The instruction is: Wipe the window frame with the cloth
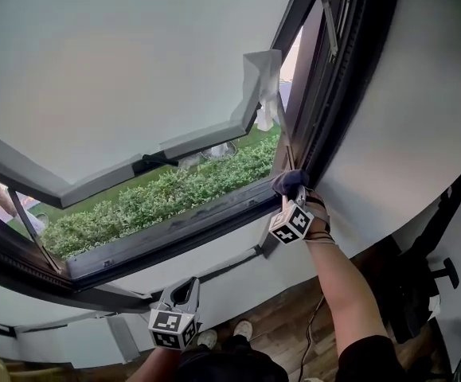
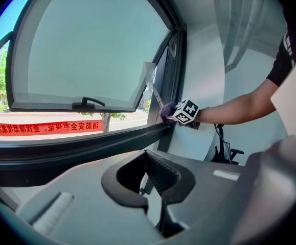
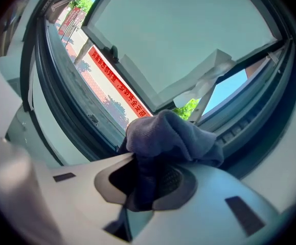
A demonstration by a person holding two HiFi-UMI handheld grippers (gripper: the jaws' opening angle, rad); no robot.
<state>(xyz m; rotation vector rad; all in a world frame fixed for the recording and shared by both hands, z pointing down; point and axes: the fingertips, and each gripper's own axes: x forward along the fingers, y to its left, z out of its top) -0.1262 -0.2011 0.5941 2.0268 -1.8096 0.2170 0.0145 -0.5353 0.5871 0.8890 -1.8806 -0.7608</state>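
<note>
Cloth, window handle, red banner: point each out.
cloth (image 3: 173, 134): right gripper view, bunched top fold.
window handle (image 2: 89, 104): left gripper view, middle of the lever.
red banner (image 2: 45, 127): left gripper view, centre of the strip.

Outdoors I look down on a green hedge (image 1: 174, 193) and a red banner (image 2: 45, 127); indoors, a black chair (image 1: 413, 293) stands on the wooden floor (image 1: 286, 317).
</note>
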